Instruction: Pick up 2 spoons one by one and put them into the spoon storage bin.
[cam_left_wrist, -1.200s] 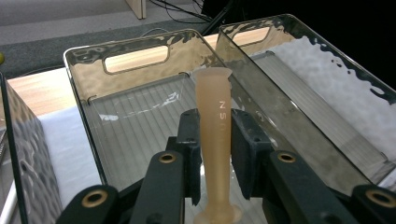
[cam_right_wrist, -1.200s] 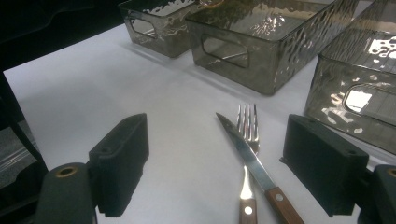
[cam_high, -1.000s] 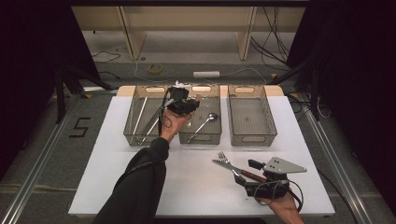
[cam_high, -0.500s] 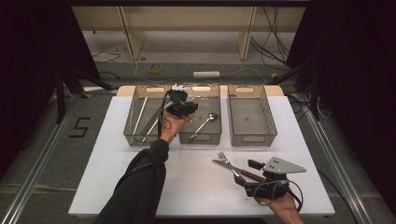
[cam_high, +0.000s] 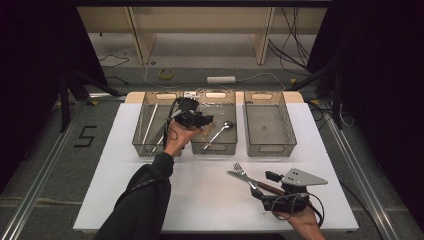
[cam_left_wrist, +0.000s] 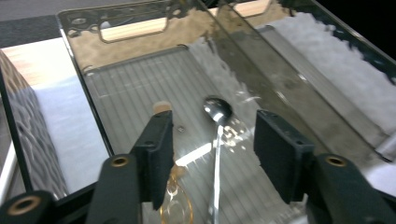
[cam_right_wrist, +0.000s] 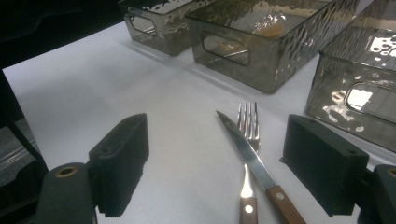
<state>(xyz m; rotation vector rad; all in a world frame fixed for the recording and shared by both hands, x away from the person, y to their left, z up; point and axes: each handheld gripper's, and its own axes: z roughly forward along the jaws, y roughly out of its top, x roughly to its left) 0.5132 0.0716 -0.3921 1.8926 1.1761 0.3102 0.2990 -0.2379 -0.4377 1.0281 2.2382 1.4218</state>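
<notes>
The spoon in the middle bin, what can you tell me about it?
The spoon is shiny metal, silvery all over, with a small rounded bowl and a long slim handle. It lies flat on the ribbed floor of the middle smoky see-through bin, slanted, its bowl toward the far right and its handle running back toward the person. The left tool hangs just above it, and its black jaws, which have just been opening, stand apart on either side of the handle without touching it.

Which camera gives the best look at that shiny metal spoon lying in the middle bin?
The left gripper view: the shiny metal spoon lies close up between open jaws, bowl and handle clear. The high view shows the spoon small in the middle clear plastic bin.
</notes>
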